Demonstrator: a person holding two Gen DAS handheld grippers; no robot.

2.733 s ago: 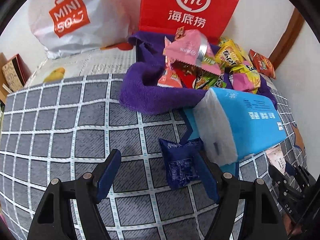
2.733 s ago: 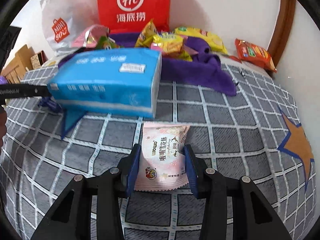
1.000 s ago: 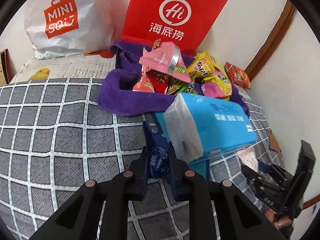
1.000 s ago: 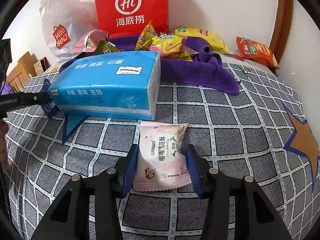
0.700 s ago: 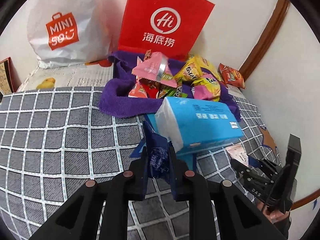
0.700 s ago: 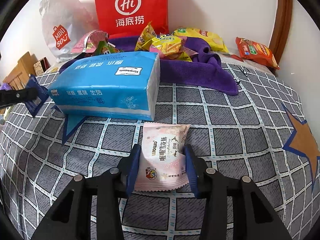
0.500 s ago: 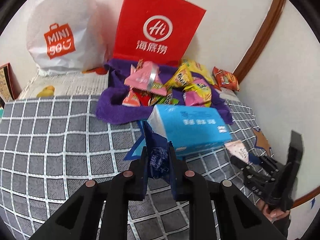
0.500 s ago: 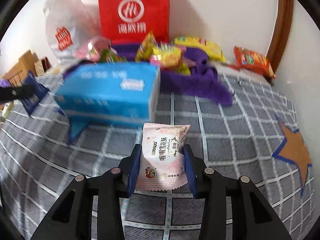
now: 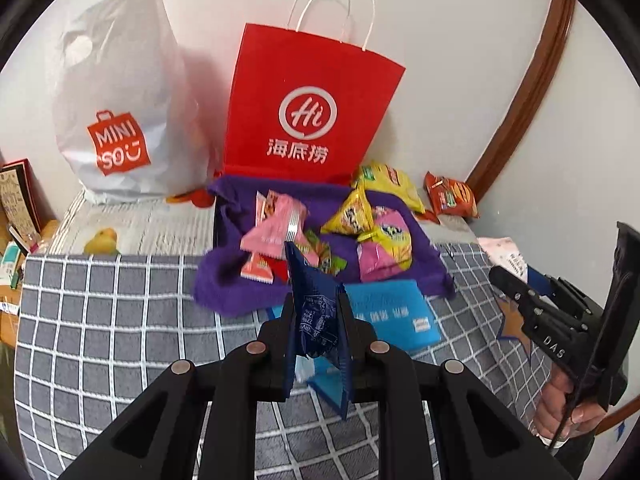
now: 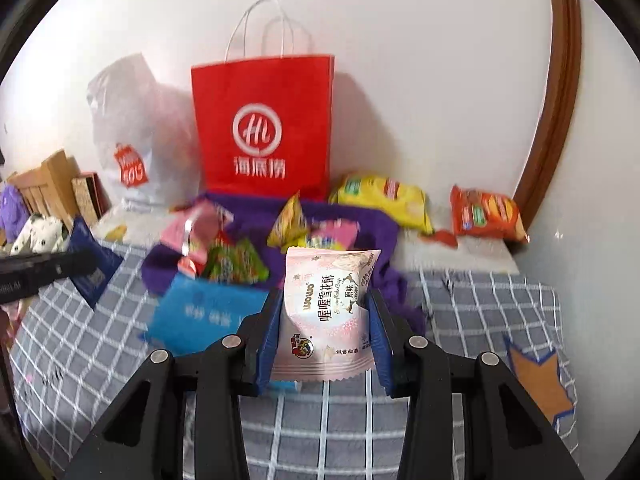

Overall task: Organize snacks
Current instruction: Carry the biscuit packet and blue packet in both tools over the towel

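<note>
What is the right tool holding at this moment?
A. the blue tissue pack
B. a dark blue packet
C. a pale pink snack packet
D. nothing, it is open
C: in the right wrist view the right tool is shut on the pale pink snack packet, pinched at both sides; the dark blue packet is in the left tool, and the blue tissue pack lies on the checked cover.

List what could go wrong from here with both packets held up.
The left hand-held gripper pinches the dark blue packet edge-on, so it may twist or slip. The right hand-held gripper squeezes the puffy pink packet, possibly crushing it. Dropping either carelessly onto the crowded purple towel could knock snacks off.
</note>
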